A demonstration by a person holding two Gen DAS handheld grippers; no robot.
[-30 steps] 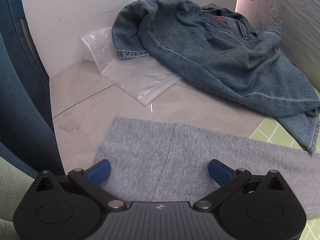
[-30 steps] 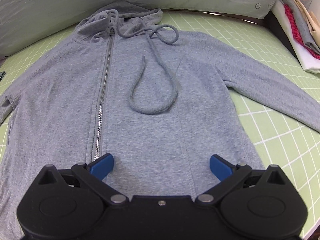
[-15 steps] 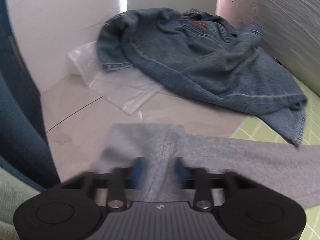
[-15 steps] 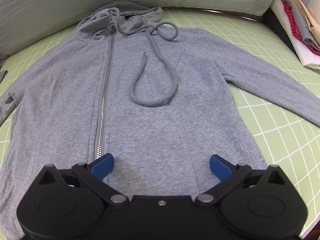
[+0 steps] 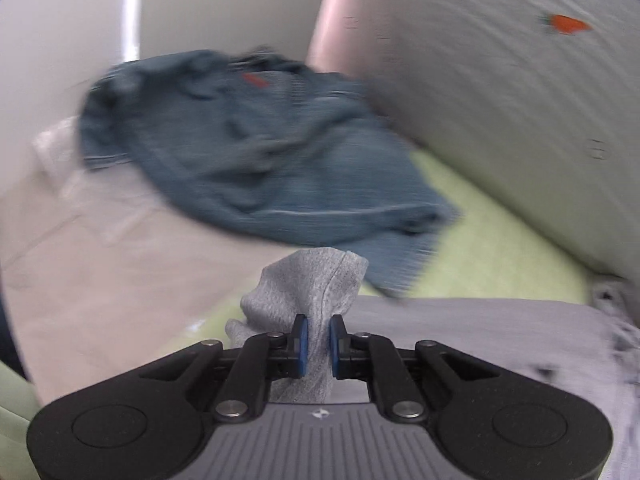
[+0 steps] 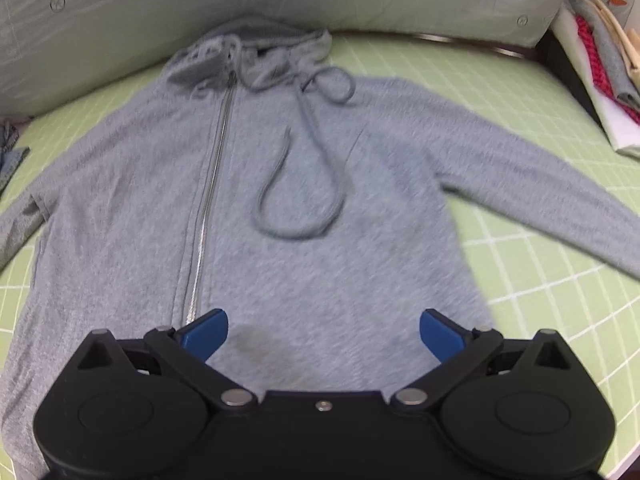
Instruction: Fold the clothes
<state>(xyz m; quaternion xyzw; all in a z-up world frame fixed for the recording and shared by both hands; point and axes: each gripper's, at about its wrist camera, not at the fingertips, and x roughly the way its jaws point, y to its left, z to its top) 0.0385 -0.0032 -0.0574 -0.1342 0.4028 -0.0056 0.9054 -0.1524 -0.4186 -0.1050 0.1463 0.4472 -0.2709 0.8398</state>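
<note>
A grey zip hoodie (image 6: 280,264) lies flat, front up, on the green grid mat (image 6: 540,280), with its hood (image 6: 260,48) at the far end and a looped drawstring (image 6: 316,184) on the chest. My right gripper (image 6: 324,326) hovers open over its lower front, beside the zipper (image 6: 208,208), with nothing between the pads. In the left wrist view my left gripper (image 5: 318,332) is shut on the bunched cuff of the hoodie's sleeve (image 5: 308,280), lifted off the surface. The rest of that sleeve (image 5: 480,328) trails off to the right.
A blue denim jacket (image 5: 248,152) lies crumpled beyond the lifted cuff, partly over a clear plastic bag (image 5: 80,184). A white padded wall (image 5: 500,120) rises along the mat's far side. Folded cloths (image 6: 600,68) are stacked at the right edge of the right wrist view.
My left gripper shut on the sleeve cuff, then lifted it and swung to the right, so the view is blurred. The right gripper stayed open and in place.
</note>
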